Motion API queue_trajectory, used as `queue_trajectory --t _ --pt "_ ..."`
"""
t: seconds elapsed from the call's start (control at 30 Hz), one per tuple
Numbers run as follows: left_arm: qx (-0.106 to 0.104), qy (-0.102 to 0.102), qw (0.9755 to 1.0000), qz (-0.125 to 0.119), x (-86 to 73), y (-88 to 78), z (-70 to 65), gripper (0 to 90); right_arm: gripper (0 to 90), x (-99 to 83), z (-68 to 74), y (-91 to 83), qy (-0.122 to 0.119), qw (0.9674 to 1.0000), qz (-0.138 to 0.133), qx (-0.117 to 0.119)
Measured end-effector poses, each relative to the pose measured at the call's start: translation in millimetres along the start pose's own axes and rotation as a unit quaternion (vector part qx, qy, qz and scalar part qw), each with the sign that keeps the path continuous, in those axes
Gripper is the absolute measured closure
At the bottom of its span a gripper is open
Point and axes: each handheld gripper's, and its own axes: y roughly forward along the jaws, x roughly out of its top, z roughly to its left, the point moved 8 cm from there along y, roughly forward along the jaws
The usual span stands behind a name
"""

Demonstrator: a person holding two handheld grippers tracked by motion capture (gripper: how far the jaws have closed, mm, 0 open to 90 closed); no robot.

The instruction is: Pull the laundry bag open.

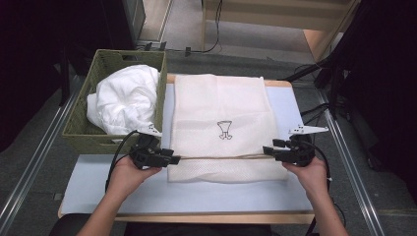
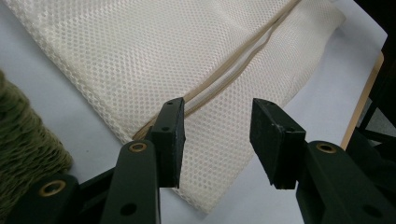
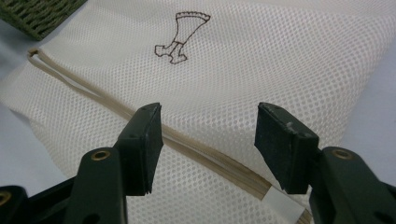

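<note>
On the table (image 1: 98, 191), each hand-held gripper (left (image 1: 167, 156), right (image 1: 270, 150)) gapes released, empty, over the mesh bag (image 1: 221, 113).

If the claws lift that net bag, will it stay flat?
Probably not. The mesh bag looks thin and soft, so it would likely droop and fold. It seems light. Its drawstring is loose cord and may slide or dangle.

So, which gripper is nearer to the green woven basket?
Left. The left gripper is at the mesh bag's near left edge, just in front of the green woven basket. The right gripper is at the bag's right edge, far from the basket.
</note>
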Motion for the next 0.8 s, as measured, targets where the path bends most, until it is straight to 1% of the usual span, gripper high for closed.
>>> queue_trajectory --t 0.03,0.07,0.13,0.2,0.23,0.3,0.33,0.4,0.47,0.5,0.53,0.6,0.63,0.73,0.77,0.8 --pt "0.0 0.0 1.0 -0.001 0.5 -0.2 0.2 56.0 44.0 1.0 -0.5 0.6 -0.001 1.0 -0.001 -0.003" --pt "0.0 -0.001 1.0 -0.002 1.0 -0.2 0.2 55.9 44.9 1.6 -0.7 1.4 0.004 1.0 0.004 -0.008" --pt "0.0 0.0 1.0 -0.001 1.4 -0.2 0.3 55.6 44.9 4.5 0.2 4.3 0.021 0.9997 0.009 -0.01" --pt "0.001 0.002 1.0 -0.002 2.1 -0.2 -0.2 55.5 45.0 6.3 2.6 5.2 0.02 0.9997 0.009 -0.006" --pt "0.003 0.004 1.0 -0.002 2.4 0.1 -0.5 55.2 46.3 9.6 7.3 7.0 0.012 0.9998 0.009 -0.009" --pt "0.002 0.005 1.0 -0.002 2.5 0.3 -0.6 54.9 47.1 12.6 11.7 9.4 0.006 0.9999 0.01 -0.01" --pt "0.002 0.005 1.0 -0.002 2.7 0.6 -0.6 54.9 47.1 12.6 11.7 9.4 0.006 0.9999 0.01 -0.01" --pt "-0.001 0.006 1.0 -0.002 2.6 1.2 -0.5 54.5 47.3 15.4 16.2 12.8 0.006 0.9998 0.014 -0.008" --pt "-0.001 0.007 1.0 -0.002 2.6 1.4 -0.5 54.4 51.6 19.2 22.0 18.8 -0.004 0.9998 0.02 -0.004" --pt "-0.001 0.007 1.0 -0.002 2.6 1.4 -0.5 54.4 51.6 19.2 22.0 18.8 -0.004 0.9998 0.02 -0.004" --pt "-0.003 0.007 1.0 -0.003 2.8 1.3 -0.4 54.4 55.5 21.0 25.5 23.8 -0.009 0.9996 0.025 0.0" --pt "-0.002 0.007 1.0 -0.003 3.0 1.4 -0.4 54.4 56.3 21.6 26.8 26.7 -0.012 0.9995 0.029 0.0" --pt "-0.002 0.008 1.0 -0.002 2.9 1.6 -0.4 54.4 58.2 23.1 29.4 33.5 -0.018 0.9994 0.03 0.003" --pt "-0.002 0.008 1.0 -0.002 2.8 1.8 0.0 54.2 60.4 24.0 32.1 44.1 -0.017 0.9992 0.036 0.005" --pt "-0.002 0.008 1.0 -0.002 2.8 1.8 0.0 54.2 60.4 24.0 32.1 44.1 -0.017 0.9992 0.036 0.005" --pt "-0.003 0.007 1.0 -0.003 3.0 1.8 0.0 54.2 60.8 23.8 33.2 47.2 -0.012 0.9991 0.039 0.005"
